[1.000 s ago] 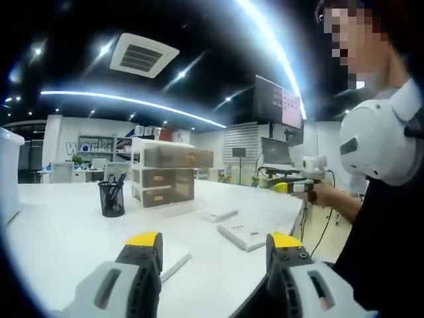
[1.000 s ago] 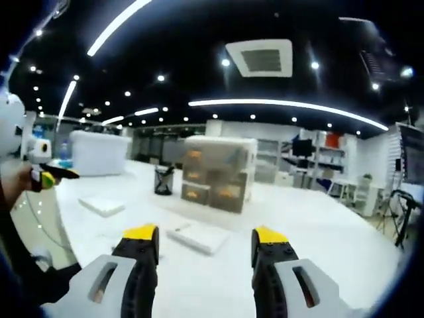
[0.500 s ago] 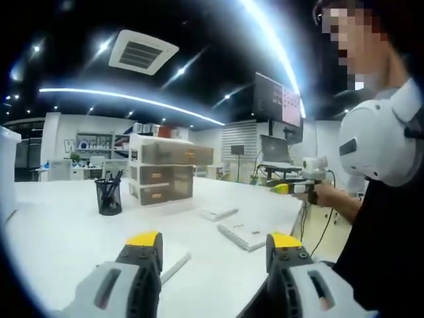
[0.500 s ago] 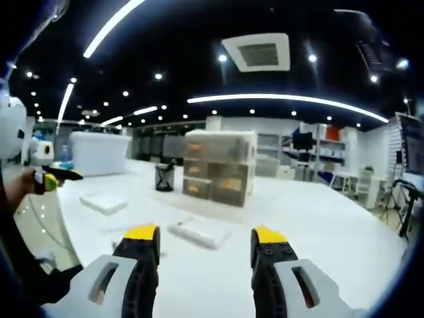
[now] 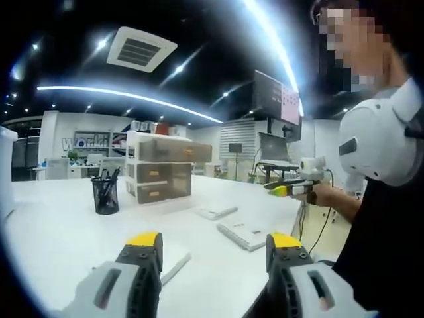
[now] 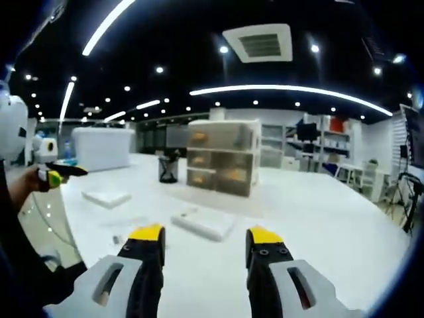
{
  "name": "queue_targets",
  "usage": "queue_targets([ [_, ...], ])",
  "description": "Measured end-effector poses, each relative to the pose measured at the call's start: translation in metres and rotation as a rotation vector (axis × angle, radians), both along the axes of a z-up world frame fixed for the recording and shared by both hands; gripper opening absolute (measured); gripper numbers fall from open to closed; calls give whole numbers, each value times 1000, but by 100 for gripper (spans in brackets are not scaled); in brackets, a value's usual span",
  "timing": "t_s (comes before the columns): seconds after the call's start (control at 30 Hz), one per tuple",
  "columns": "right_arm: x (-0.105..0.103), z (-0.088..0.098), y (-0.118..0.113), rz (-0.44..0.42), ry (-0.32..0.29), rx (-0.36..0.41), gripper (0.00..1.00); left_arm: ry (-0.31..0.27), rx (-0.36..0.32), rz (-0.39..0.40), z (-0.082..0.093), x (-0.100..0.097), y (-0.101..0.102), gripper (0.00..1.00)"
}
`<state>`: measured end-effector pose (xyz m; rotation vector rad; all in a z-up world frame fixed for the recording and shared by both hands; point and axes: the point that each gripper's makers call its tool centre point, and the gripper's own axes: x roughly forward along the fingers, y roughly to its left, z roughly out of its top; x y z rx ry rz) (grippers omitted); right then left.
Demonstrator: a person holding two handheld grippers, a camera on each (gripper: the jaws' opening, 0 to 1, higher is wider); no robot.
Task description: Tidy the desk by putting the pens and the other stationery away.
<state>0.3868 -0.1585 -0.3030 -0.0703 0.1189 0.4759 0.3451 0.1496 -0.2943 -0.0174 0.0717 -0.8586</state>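
Left gripper (image 5: 213, 246) — jaws apart, nothing between them, yellow-tipped fingers (image 5: 144, 241) held above the near edge of the white desk (image 5: 59, 232). Just beyond the left finger: a flat white pad (image 5: 173, 258) lying on the desk. Just beyond the right finger: a white notebook (image 5: 244, 234), flat, near the desk's edge. Farther out between the two fingers: a small white eraser-like block (image 5: 217, 213). Well beyond the left finger: a black mesh pen holder (image 5: 106, 195), upright, with dark pens (image 5: 110, 180) standing in it; just beside it, a three-drawer organiser (image 5: 162, 173) with translucent brown drawers. To the right of the fingers, off the desk: the person's hand (image 5: 322, 195) holding the other gripper level.

Right gripper (image 6: 205, 237) — jaws apart, nothing held, fingers (image 6: 148, 235) over the desk (image 6: 331, 225). Directly ahead, between the fingers: a flat white notebook (image 6: 203, 224). Beside the left finger: a small dark item (image 6: 119, 239) on the desk, too small to identify. Farther out to the left: a white pad (image 6: 106, 197). Well ahead: the drawer organiser (image 6: 222, 165), with the pen holder (image 6: 168, 169) just to its left. Beyond the pad: a large white box (image 6: 101, 148). At the far left: the person's hand (image 6: 23, 182) with the left gripper, clear of the desk.
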Motion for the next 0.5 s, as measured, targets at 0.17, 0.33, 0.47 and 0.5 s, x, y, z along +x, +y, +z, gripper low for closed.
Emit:
queue_targets([
  [0.17, -1, 1, 5, 13, 2, -6, 46, 0, 14, 6, -3, 1, 2, 63],
  [0.33, -2, 3, 11, 33, 4, -11, 46, 2, 18, 10, -4, -1, 4, 63],
  [0.47, -3, 3, 15, 47, 5, -13, 46, 3, 19, 13, -4, -2, 5, 63],
  [0.5, -3, 3, 15, 49, 6, -14, 46, 3, 20, 14, -4, -2, 5, 63],
])
